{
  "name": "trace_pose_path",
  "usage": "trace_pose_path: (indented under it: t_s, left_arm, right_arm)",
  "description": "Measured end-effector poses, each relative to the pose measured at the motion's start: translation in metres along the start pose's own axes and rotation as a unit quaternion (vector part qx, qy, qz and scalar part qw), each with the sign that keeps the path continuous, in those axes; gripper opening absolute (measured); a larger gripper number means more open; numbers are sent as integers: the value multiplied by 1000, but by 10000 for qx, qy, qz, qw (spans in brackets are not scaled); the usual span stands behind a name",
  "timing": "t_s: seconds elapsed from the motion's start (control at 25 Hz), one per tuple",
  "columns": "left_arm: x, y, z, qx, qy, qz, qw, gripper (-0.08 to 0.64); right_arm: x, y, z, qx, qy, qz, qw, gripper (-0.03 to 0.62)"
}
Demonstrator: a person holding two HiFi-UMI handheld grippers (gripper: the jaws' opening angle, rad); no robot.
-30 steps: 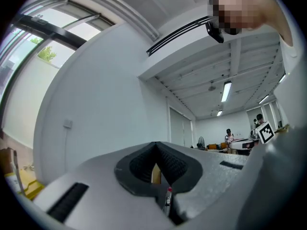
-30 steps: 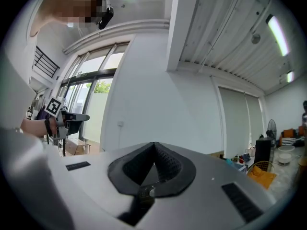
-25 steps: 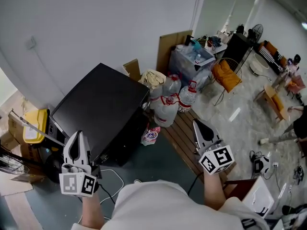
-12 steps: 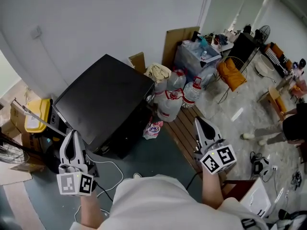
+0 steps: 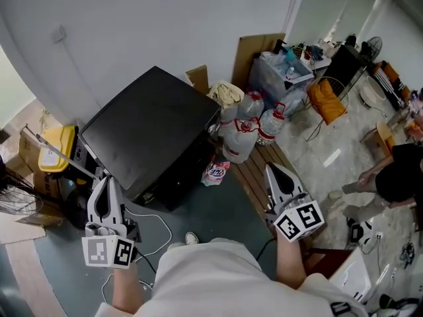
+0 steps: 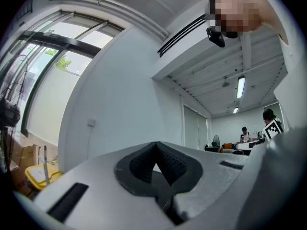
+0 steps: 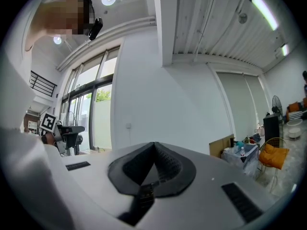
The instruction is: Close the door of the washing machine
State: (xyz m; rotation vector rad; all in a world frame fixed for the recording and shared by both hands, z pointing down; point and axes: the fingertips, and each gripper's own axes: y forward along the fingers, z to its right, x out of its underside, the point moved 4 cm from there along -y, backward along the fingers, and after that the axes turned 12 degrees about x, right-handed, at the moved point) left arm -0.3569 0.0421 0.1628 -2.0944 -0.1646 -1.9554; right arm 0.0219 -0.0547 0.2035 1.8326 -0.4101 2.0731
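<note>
The washing machine (image 5: 149, 134) is a black box against the white wall, seen from above in the head view; its door is not visible from here. My left gripper (image 5: 104, 181) is low at the left, shut and empty, its tip just short of the machine's near left corner. My right gripper (image 5: 270, 169) is at the right over a wooden pallet, also shut with nothing in it, well apart from the machine. In the left gripper view the left gripper (image 6: 154, 145) points at the bare wall. The right gripper (image 7: 154, 145) faces wall and windows in its own view.
Large water jugs (image 5: 244, 134) and a pink pouch (image 5: 216, 172) crowd the machine's right side on the wooden pallet (image 5: 254, 180). A yellow container (image 5: 56, 147) and a fan lie at the left. White cable (image 5: 155, 233) trails on the floor. A person (image 5: 393, 177) crouches at the right.
Both grippers stay shut and hold about the same places in the picture. The head view has swung, so the machine sits further right. The person at the right edge has come closer.
</note>
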Motion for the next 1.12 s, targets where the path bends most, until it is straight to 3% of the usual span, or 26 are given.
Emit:
trace_pose_path:
  t_s: [0.56, 1.12]
  left_arm:
    - [11, 24, 22, 257, -79, -118, 9996, 5]
    - [25, 36, 13, 432, -204, -197, 9987, 5]
  right_arm:
    - [5, 1, 3, 131, -805, -133, 9966, -2]
    - [8, 12, -8, 177, -1019, -202, 9944, -2]
